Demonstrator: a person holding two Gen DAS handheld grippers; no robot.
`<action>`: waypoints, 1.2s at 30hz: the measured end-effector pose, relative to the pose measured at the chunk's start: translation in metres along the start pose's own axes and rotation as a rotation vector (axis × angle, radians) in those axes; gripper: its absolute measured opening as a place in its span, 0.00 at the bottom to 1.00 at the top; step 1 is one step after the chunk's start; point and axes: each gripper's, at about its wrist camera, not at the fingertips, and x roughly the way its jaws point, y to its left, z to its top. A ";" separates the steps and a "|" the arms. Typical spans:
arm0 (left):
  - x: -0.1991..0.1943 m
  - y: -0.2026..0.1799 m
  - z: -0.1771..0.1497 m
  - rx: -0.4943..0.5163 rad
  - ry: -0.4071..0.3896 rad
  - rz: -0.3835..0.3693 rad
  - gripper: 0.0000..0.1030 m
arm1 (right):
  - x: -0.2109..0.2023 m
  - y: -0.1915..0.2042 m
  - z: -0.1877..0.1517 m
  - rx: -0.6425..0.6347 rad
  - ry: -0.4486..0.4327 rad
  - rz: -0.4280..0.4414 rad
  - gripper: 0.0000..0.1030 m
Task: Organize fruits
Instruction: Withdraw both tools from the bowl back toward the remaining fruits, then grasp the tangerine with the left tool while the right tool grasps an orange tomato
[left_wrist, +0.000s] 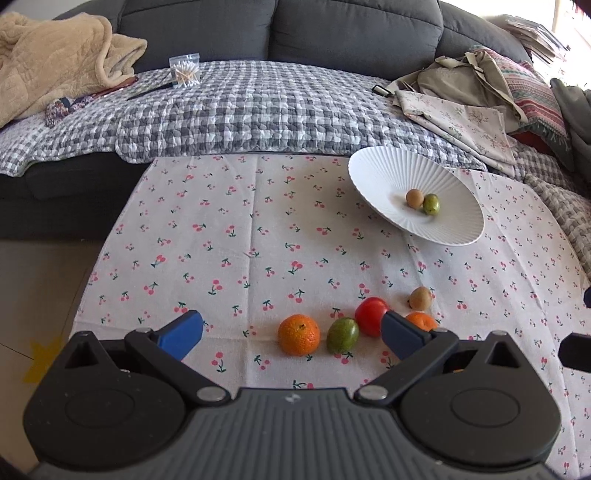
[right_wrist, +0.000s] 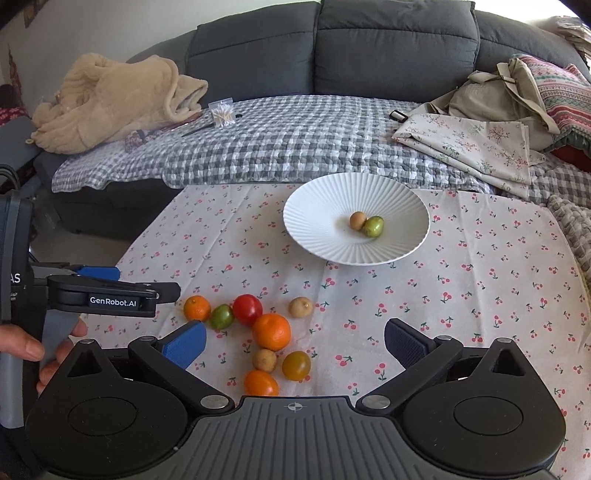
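Mid-task: two small fruits, one brown (right_wrist: 357, 220) and one green (right_wrist: 373, 226), already in the white plate (right_wrist: 325, 206) at the far side of the table (right_wrist: 480, 295); the rest loose on the cherry-print cloth near the front edge. In the right wrist view, eight there: small orange (right_wrist: 197, 308), green fruit (right_wrist: 221, 316), red tomato (right_wrist: 247, 309), big orange (right_wrist: 271, 331), a pale brown fruit (right_wrist: 300, 307), another brown one (right_wrist: 264, 360), a yellow-brown tomato (right_wrist: 296, 365), an orange tomato (right_wrist: 261, 383).

Left gripper (left_wrist: 291, 330) empty, jaws apart, low over the cloth, framing the small orange, the green fruit and the red tomato. Right gripper (right_wrist: 294, 341) likewise empty and apart, above the big orange and its neighbours.

Probably the pick step. Next move: choosing one fruit, centring the jaws on it without nudging those touching it, closing gently, then carrying to the plate. Round fruit likely to roll if bumped.
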 end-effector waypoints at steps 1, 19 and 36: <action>0.001 0.000 -0.001 -0.002 0.005 -0.003 0.99 | 0.002 0.001 -0.001 -0.003 0.004 0.002 1.00; 0.034 -0.003 -0.020 0.093 0.082 0.030 0.77 | 0.066 0.024 -0.044 -0.091 0.143 -0.024 0.95; 0.064 -0.009 -0.024 0.201 0.092 0.042 0.73 | 0.105 0.025 -0.057 -0.108 0.159 -0.030 0.67</action>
